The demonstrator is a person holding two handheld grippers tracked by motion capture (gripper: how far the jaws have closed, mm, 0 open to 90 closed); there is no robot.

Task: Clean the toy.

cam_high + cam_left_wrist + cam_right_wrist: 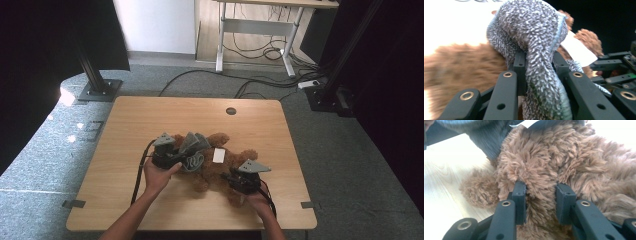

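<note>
A brown plush bear lies on the wooden table, with a white tag on its body. A grey knitted cloth drapes over its left part. My left gripper is shut on a fold of that grey cloth, which bulges up between its black fingers. My right gripper is at the bear's lower right, shut on a tuft of brown fur between its fingers. The bear's head is hidden under the cloth.
A round cable hole sits near the table's far edge. Black frame posts stand on the floor at both far corners. A white desk with cables beneath it stands farther back. Bare tabletop lies left and far of the bear.
</note>
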